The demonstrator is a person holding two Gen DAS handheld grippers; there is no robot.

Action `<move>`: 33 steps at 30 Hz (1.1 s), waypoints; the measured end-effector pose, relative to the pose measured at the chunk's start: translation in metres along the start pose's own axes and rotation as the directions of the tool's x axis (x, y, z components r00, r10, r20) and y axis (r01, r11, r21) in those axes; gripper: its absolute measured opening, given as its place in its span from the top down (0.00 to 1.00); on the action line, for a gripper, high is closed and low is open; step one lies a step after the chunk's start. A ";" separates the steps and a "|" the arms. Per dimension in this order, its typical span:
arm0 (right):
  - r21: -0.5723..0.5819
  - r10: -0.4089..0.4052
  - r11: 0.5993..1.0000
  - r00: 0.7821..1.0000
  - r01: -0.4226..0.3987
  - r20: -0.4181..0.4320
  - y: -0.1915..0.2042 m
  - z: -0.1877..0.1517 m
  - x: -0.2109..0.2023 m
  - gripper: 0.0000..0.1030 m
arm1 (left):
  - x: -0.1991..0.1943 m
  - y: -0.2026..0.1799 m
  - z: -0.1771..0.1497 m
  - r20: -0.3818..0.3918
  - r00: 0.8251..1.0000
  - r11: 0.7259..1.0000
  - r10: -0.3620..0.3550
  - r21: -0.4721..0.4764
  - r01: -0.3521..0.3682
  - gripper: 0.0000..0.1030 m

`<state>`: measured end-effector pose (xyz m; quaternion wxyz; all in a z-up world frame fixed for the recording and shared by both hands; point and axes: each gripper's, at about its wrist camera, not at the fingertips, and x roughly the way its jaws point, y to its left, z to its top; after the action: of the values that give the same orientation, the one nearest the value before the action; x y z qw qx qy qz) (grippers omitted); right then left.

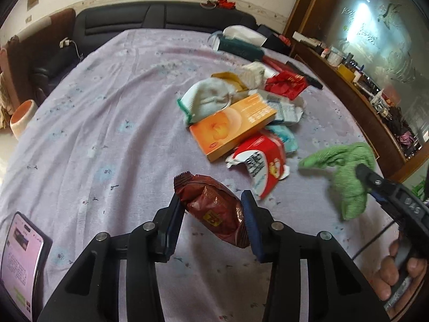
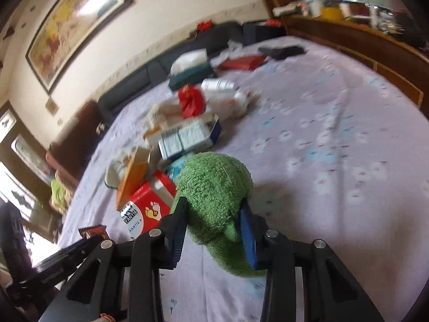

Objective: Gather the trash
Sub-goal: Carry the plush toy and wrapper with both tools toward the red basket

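My left gripper [image 1: 211, 212] is shut on a brown snack wrapper [image 1: 214, 212] and holds it above the purple bedsheet [image 1: 93, 134]. My right gripper [image 2: 214, 222] is shut on a green fuzzy cloth [image 2: 214, 196]; the cloth also shows in the left wrist view [image 1: 346, 171], at the right. A pile of trash lies ahead: an orange box [image 1: 233, 126], a red and white torn carton [image 1: 262, 161], a white cloth [image 1: 209, 99], red wrapping [image 1: 287, 83]. The wrapper's tip shows in the right wrist view [image 2: 92, 232].
A phone [image 1: 21, 263] lies at the sheet's near left. A dark green box [image 1: 238, 48] and flat red and dark items sit at the far side. A black sofa [image 1: 134, 18] is behind. A wooden cabinet [image 1: 362, 102] with clutter stands right.
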<state>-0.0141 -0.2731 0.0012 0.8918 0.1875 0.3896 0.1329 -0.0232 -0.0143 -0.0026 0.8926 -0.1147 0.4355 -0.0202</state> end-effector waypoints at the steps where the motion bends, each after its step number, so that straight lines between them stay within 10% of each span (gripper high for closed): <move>1: 0.017 0.003 1.000 1.000 -0.004 0.029 -0.003 -0.001 -0.012 0.63 | -0.006 -0.004 0.000 0.023 1.000 1.000 0.003 0.010 -0.004 0.60; 14: 0.023 0.045 0.998 0.962 -0.053 0.271 0.002 -0.011 -0.128 0.62 | -0.053 -0.024 -0.010 0.134 0.991 0.998 -0.027 0.052 0.020 0.60; 33: 0.064 0.042 0.995 0.880 -0.082 0.473 -0.009 -0.052 -0.236 0.62 | -0.137 -0.123 -0.017 0.190 0.915 0.918 -0.355 0.257 0.302 0.60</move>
<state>-0.2079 -0.3598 0.1171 0.9465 0.2629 0.1605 0.0959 -0.1138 -0.1189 0.1204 0.9283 -0.0876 0.2969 -0.2058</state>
